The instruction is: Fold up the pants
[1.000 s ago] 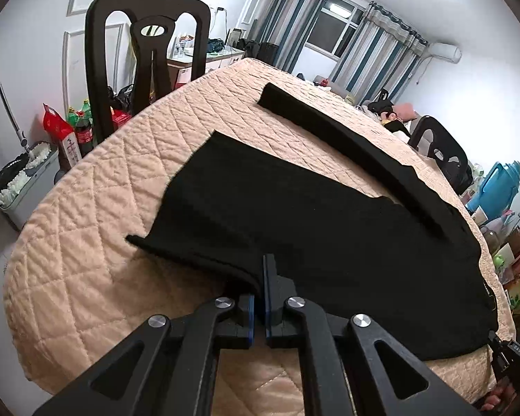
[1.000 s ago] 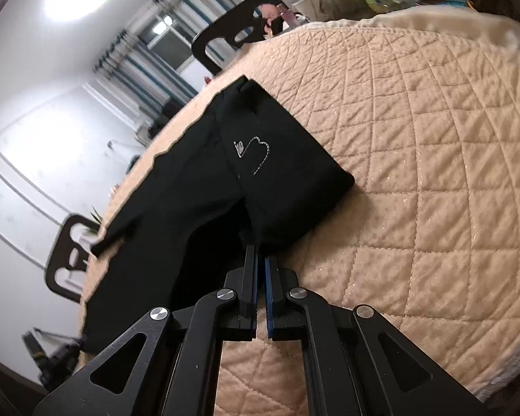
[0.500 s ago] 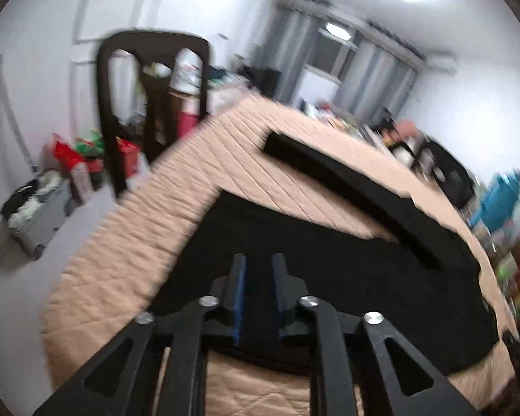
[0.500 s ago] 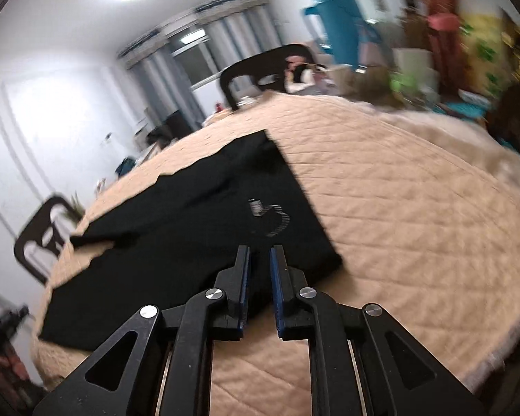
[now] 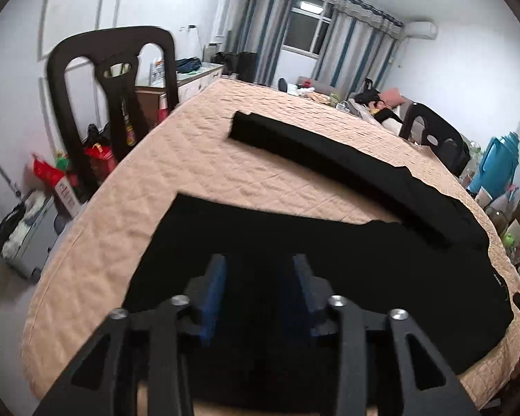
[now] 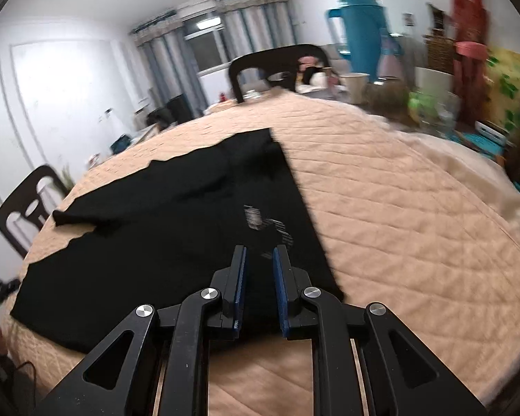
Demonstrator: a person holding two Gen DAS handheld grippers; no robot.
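Black pants (image 5: 346,249) lie flat on the round table's beige quilted cover (image 5: 197,159), one leg stretching to the far side, the other toward me. My left gripper (image 5: 260,263) hovers over the near leg's hem; its jaws are opening and nothing is pinched between the blue pads. In the right wrist view the pants (image 6: 149,228) show a small white embroidered mark (image 6: 267,225) near the waist. My right gripper (image 6: 260,253) hangs above that waist corner, jaws slightly apart, holding nothing.
A dark chair (image 5: 118,79) stands at the table's left edge, another chair (image 5: 436,131) at the far right. A teal thermos (image 6: 364,24), cups and clutter crowd the right side. A third chair (image 6: 31,204) sits at the left in the right wrist view.
Both grippers let go of the pants' edges, opened and lifted. The right one rolled upright; the left moved over the leg, and the folded-up hem corner now lies flat.
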